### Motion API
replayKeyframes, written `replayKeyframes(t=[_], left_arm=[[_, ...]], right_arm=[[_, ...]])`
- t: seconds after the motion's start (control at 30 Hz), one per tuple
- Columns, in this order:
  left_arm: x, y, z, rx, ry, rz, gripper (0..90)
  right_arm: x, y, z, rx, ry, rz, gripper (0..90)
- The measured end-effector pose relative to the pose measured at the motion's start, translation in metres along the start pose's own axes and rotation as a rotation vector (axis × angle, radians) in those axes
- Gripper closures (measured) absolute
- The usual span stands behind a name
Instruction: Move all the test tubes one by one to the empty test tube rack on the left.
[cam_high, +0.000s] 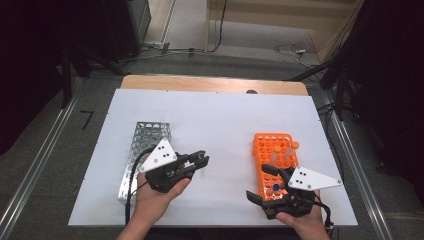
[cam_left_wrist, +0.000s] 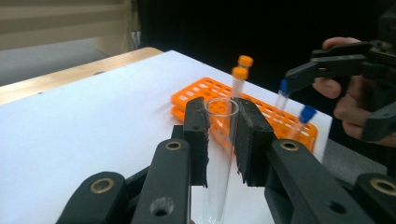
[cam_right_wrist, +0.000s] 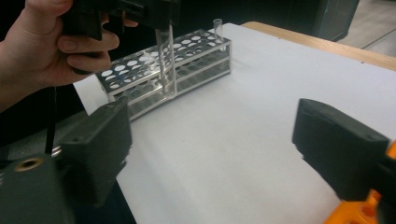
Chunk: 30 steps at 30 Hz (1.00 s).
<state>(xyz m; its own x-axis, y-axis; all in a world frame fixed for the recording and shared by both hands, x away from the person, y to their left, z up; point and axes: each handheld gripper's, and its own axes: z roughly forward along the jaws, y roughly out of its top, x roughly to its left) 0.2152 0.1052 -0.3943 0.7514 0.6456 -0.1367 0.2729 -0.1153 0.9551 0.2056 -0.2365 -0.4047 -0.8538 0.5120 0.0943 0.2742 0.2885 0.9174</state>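
- At the left of the tabletop (cam_high: 215, 115), the metal rack (cam_high: 145, 150) lies along the edge of the white sheet; seen from the right gripper view, one clear tube (cam_right_wrist: 217, 28) already stands in a hole at its far end
- Just right of that rack, the left hand-held gripper (cam_high: 200, 161) is clamped on a clear, uncapped glass tube (cam_left_wrist: 219, 154); its pads press the tube just below the open rim, and the tube hangs upright, close beside the rack and above its top plate
- The step in hand looks like the carry: a tube on its way to the metal rack, not yet seated
- The next move likely calls for lining the tube's rounded bottom over a free hole, keeping it vertical, lowering it through both plates and only then easing the grip
- Farther right, the orange rack (cam_high: 275, 160) holds two orange-capped tubes (cam_left_wrist: 241, 74) at its far part and blue-capped tubes (cam_left_wrist: 304, 116) nearer the person
- At the right, the right hand-held gripper (cam_high: 267, 182) hovers over the near end of the orange rack with its jaws wide apart and nothing between them; it seems ready to pick the next tube
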Motion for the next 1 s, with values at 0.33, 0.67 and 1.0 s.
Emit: replayKeyframes(t=[0.33,0.67,1.0], left_arm=[[0.034,0.005,-0.019,-0.038,0.098,-0.027,76.6],[0.065,0.010,-0.031,-0.066,0.181,-0.062,76.7],[0.090,0.015,-0.032,-0.058,0.244,-0.064,76.7]], right_arm=[[-0.025,-0.002,-0.023,-0.030,-0.056,0.027,2.9],[-0.048,-0.008,-0.042,-0.039,-0.095,0.056,0.0],[-0.071,-0.018,-0.061,-0.065,-0.161,0.100,0.0]])
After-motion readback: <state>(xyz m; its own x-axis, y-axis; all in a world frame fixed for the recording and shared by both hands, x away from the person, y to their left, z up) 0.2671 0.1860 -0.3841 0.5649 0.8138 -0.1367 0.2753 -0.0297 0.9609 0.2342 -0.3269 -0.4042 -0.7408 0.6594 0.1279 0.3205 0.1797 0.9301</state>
